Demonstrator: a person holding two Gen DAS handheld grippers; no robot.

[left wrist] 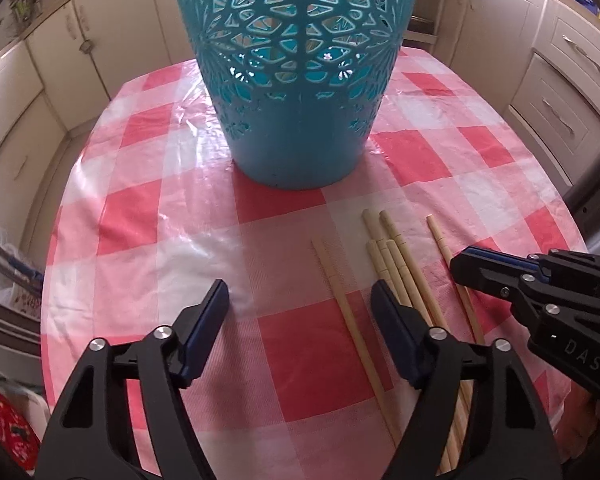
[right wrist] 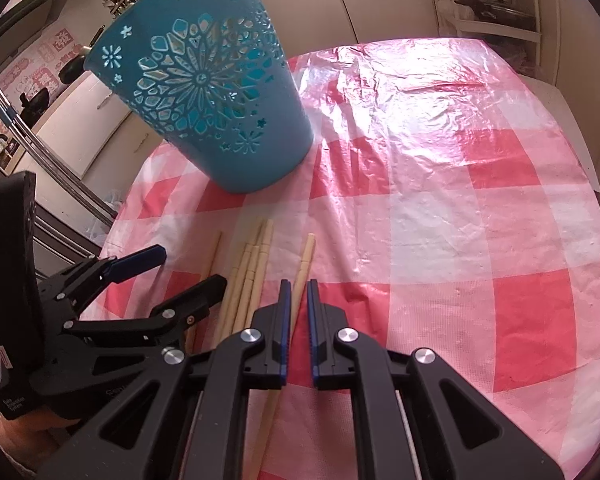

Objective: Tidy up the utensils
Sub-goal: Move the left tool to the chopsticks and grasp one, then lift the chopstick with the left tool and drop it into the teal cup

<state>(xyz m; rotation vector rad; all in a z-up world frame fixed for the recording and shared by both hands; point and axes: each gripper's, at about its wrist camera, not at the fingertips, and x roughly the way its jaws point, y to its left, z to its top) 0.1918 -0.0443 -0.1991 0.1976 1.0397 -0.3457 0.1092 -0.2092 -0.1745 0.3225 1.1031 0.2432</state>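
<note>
Several pale wooden chopsticks [left wrist: 396, 264] lie side by side on the red and white checked tablecloth [left wrist: 140, 208], in front of a tall teal cut-out basket [left wrist: 300, 140]. My left gripper [left wrist: 300, 286] is open just above the cloth. One single chopstick [left wrist: 340, 300] lies between its fingers, untouched, and its right finger [left wrist: 396, 320] covers the bundle. My right gripper [right wrist: 299, 284] is shut, with only a thin gap between the pads. The rightmost chopstick [right wrist: 305, 256] runs under its tips and lies flat. The right gripper [left wrist: 458, 266] also shows beside the left one.
The basket [right wrist: 220, 120] stands upright at the far left of the table. Cream kitchen cabinets [left wrist: 568, 92] surround the table. To the right of the chopsticks the crinkled plastic cloth [right wrist: 460, 200] spreads out. A red patterned thing [left wrist: 4, 424] sits below the table's left edge.
</note>
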